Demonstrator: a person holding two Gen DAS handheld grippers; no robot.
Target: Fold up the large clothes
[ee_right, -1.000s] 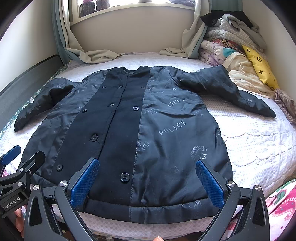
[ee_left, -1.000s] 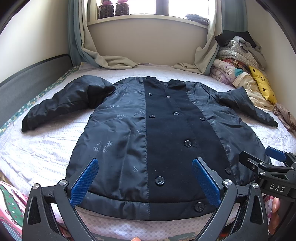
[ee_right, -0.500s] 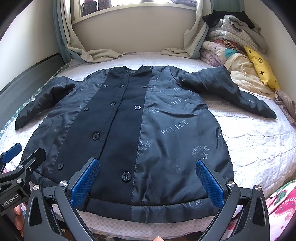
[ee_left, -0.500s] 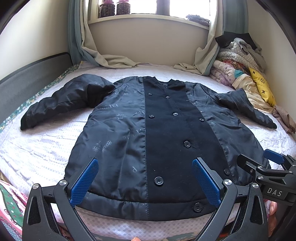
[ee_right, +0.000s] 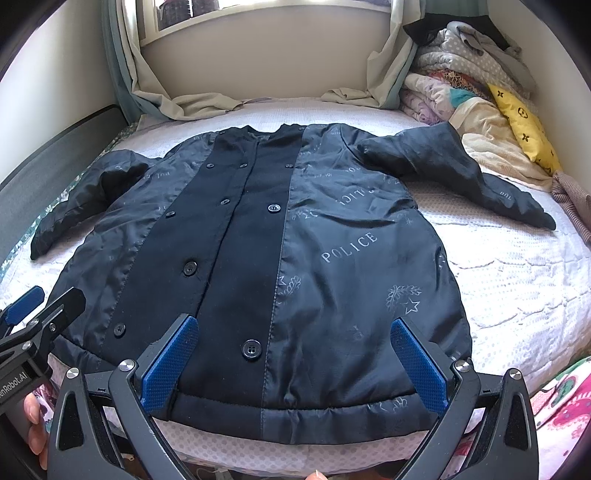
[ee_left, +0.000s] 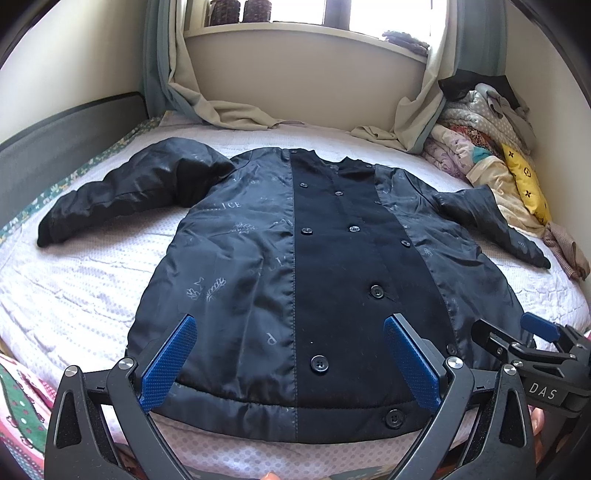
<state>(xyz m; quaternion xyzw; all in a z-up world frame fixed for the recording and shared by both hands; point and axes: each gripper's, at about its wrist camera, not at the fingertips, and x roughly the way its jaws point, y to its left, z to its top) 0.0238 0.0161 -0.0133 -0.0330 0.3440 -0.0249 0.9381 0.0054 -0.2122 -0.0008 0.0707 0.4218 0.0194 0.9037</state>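
Lying flat & unfolded mid-bed, the long dark navy button-front padded coat (ee_left: 295, 280) has sleeves splayed left/right, so no fold made yet. Left gripper (ee_left: 291, 354) & right gripper (ee_right: 295, 358) hang at the near hem w/ blue pads apart, empty; all folds left.

Daylight pours in from the window (ee_left: 369, 14) at the far wall, which is blown out to white in both views, and it leaves the room bright and evenly lit. The pale bed cover (ee_left: 81, 280) reads clearly, while the dark coat (ee_right: 332, 258) shows a soft sheen and loses detail in its black middle panel. Both fisheye views bend straight lines strongly toward the edges, the corners fall off to black, and the focus is sharp throughout.
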